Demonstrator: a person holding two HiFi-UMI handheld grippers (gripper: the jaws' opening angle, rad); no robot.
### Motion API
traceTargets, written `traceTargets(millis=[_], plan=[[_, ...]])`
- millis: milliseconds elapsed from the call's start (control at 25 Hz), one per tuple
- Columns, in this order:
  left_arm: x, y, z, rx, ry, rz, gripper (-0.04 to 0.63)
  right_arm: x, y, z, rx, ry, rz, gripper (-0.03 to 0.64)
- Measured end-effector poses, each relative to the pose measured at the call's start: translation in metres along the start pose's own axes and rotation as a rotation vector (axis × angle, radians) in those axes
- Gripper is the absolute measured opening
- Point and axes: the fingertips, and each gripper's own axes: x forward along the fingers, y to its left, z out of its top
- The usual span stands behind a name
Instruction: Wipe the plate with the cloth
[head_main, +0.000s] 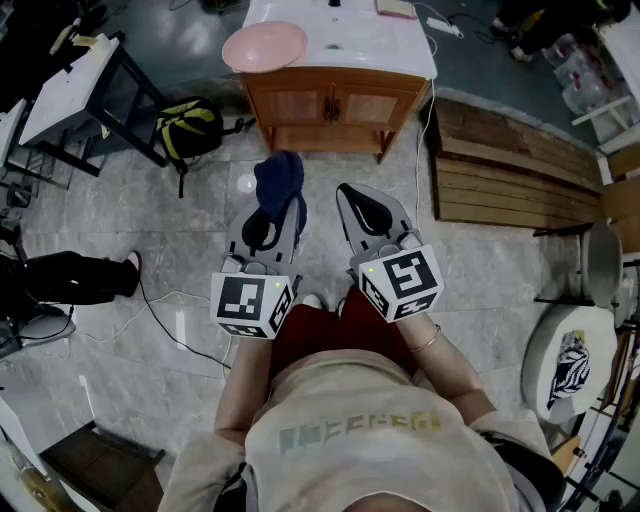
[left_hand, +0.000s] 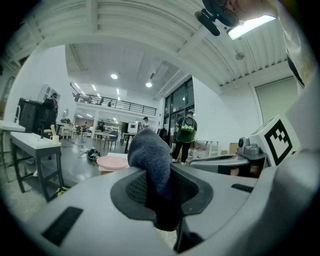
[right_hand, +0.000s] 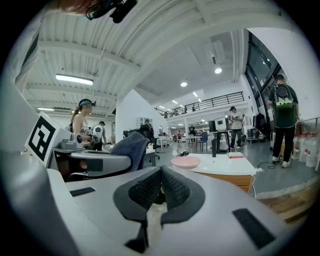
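Note:
A pink plate (head_main: 264, 46) lies on the left end of a white-topped wooden cabinet (head_main: 340, 95) ahead of me; it also shows as the plate (left_hand: 113, 162) in the left gripper view and the plate (right_hand: 185, 161) in the right gripper view. My left gripper (head_main: 268, 228) is shut on a dark blue cloth (head_main: 280, 186), which bulges out of the jaws as the cloth (left_hand: 152, 160). My right gripper (head_main: 368, 215) is shut with nothing in it, the pads meeting. Both grippers are held level over the floor, well short of the cabinet.
A black and yellow backpack (head_main: 190, 128) lies on the floor left of the cabinet. A white table (head_main: 75, 88) stands at far left, wooden planks (head_main: 510, 170) at right. Cables (head_main: 160, 320) cross the tiled floor. People stand in the hall's background.

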Motion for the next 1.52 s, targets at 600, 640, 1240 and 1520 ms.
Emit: traceTargets(millis=[600,640,1240,1520], plan=[[-0.026,0.033,0.01,0.007,-0.025,-0.015,0.08,0.016,0.035,0.0,0.073,0.014,0.005,0.038],[-0.022,0.036,0.009,0.007,-0.023,-0.01,0.08,0.019,0.033,0.0,0.074,0.014,0.008,0.038],[0.129,0.128,0.015,-0.02,-0.001,0.129,0.08,0.16,-0.091,0.01,0.147,0.029,0.053,0.038],[0.196,0.167,0.024,-0.026,0.013,0.209,0.08,0.225,-0.149,0.023,0.152,0.045,0.096,0.038]])
